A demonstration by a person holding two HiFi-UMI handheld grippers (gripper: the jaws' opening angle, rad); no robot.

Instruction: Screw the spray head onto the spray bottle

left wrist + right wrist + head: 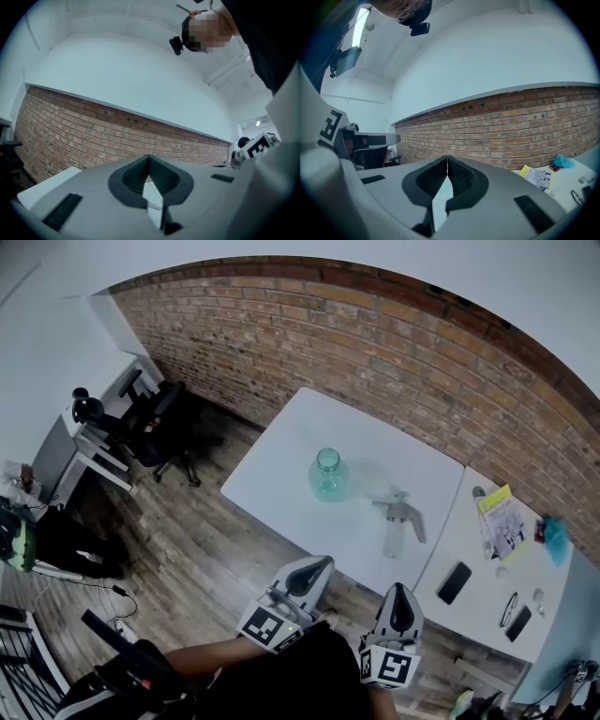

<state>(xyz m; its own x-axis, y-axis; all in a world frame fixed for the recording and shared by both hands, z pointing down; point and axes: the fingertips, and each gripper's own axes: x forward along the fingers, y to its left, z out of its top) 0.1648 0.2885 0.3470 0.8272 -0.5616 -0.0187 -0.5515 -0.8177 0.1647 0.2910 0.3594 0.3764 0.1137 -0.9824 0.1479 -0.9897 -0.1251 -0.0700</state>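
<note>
A clear green-tinted spray bottle stands upright and uncapped near the middle of the white table. To its right the grey spray head lies flat on the table with its tube pointing toward me. Both grippers hover short of the table's near edge. My left gripper is shut and empty, and so is my right gripper. In the left gripper view the jaws meet, with only brick wall beyond. In the right gripper view the jaws are also closed on nothing.
A second white table at the right carries a yellow booklet, a black phone, a teal object and small items. A black office chair and a desk stand at the left. A brick wall runs behind.
</note>
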